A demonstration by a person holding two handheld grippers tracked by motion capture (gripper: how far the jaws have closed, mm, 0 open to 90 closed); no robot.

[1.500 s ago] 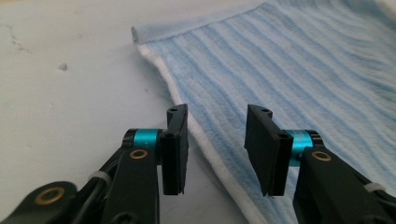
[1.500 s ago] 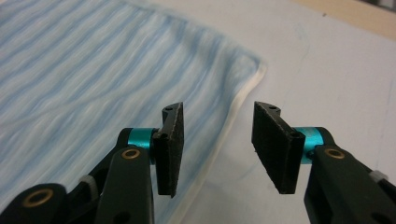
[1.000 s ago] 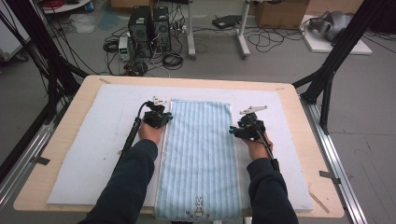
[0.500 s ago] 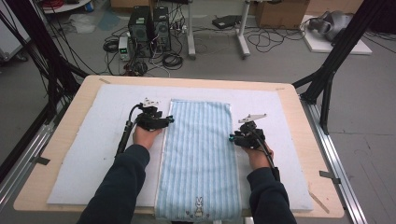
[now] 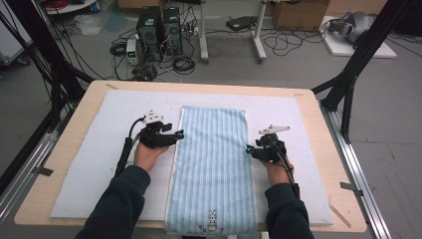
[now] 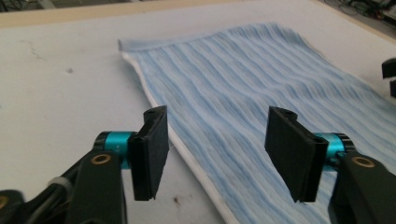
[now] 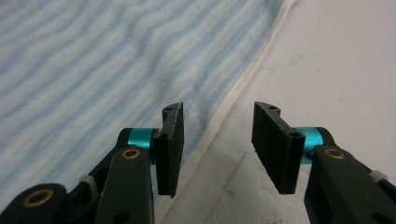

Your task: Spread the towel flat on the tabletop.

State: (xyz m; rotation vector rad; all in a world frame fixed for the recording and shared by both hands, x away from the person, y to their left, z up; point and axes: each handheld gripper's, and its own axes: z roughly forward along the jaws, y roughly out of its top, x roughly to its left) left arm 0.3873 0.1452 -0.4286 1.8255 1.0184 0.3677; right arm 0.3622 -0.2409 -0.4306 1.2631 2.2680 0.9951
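On white mat (image 5: 99, 164), perhaps felt: striped towel (image 5: 214, 164)

Grey floor (image 5: 398, 119), tangled cables (image 5: 293, 42), computer towers (image 5: 159, 25).

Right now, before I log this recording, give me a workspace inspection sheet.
Surface: wooden table under a white mat.
Job's things: blue striped towel lying flat, rabbit motif at its near end.
Clutter: nothing seen.
Grippers: left gripper open, straddling the towel's edge; right gripper open over the opposite edge.
Cables: black cable trailing from the left gripper.
Surroundings: computer towers, floor cables, black frame poles.
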